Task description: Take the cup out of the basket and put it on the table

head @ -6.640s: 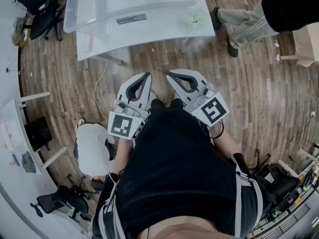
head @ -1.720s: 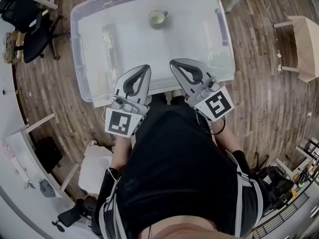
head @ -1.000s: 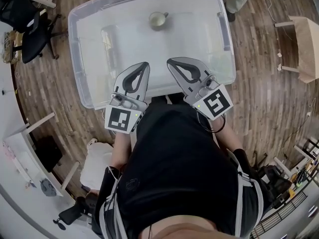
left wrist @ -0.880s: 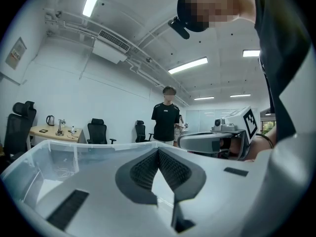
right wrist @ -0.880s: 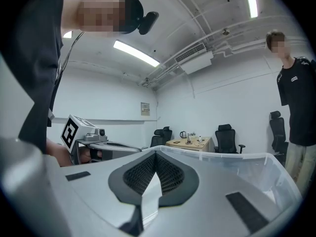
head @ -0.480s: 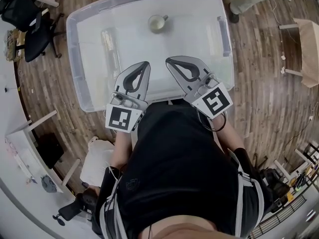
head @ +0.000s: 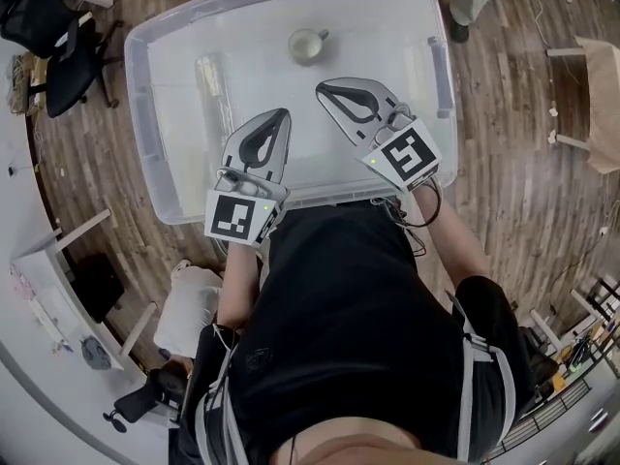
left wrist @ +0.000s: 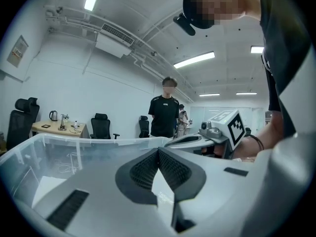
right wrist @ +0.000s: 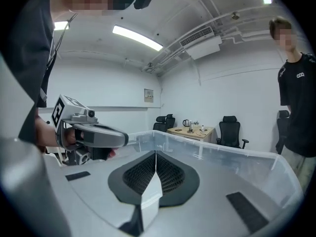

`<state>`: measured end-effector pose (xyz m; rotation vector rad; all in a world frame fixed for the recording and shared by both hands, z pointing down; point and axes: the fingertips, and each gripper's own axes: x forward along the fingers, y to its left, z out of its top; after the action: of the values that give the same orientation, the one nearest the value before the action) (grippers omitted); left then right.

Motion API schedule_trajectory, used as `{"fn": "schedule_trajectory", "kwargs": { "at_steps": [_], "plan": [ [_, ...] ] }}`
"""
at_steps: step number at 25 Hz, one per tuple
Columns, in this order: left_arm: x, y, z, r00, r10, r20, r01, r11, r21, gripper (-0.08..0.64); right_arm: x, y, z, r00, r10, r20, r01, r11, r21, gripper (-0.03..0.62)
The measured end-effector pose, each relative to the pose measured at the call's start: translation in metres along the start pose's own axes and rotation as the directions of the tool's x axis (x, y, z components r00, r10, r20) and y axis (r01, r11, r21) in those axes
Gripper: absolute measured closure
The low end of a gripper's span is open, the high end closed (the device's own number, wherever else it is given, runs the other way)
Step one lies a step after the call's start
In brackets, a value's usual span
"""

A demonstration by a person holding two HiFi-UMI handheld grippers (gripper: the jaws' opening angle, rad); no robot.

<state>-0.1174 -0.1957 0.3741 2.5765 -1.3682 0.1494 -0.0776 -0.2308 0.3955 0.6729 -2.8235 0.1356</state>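
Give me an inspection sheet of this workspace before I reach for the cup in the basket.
Surface: table hidden beneath the basket, cannot judge.
Job's things: clear basket; pale cup upright at its far side, untouched.
Clutter: nothing seen.
Grippers: left gripper and right gripper both shut and empty, over the basket's near half, the right one further forward.
Cables: black cable loops under the right gripper.
Surroundings: wooden floor, black chairs, a bystander beyond the basket.

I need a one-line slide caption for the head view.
Left gripper and right gripper, jaws shut, above clear basket holding a cup.
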Motion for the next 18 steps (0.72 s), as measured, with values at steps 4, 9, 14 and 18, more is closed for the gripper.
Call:
{"fn": "schedule_trajectory", "kwargs": {
  "at_steps": [4,9,14,18],
  "plan": [
    [0.003,0.009,0.0,1.0,0.01,0.002,-0.009,1.0,-0.007,0.541,0.02,-0.013,-0.02,0.997,0.017,-0.072,-0.02,0.999,-0.039,0.574],
    [0.004,0.021,-0.005,1.0,0.028,-0.015,-0.028,1.0,-0.013,0.541,0.044,-0.025,-0.049,0.988,0.031,-0.154,-0.043,0.996,-0.072,0.574],
    [0.003,0.029,-0.008,0.999,0.027,-0.017,-0.027,0.999,-0.021,0.541,0.069,-0.035,-0.082,0.968,0.046,-0.248,-0.078,0.99,-0.12,0.546],
    [0.003,0.035,-0.01,0.999,0.031,-0.025,-0.032,0.999,-0.026,0.541,0.088,-0.043,-0.112,0.942,0.054,-0.333,-0.11,0.982,-0.153,0.525]
  ]
}}
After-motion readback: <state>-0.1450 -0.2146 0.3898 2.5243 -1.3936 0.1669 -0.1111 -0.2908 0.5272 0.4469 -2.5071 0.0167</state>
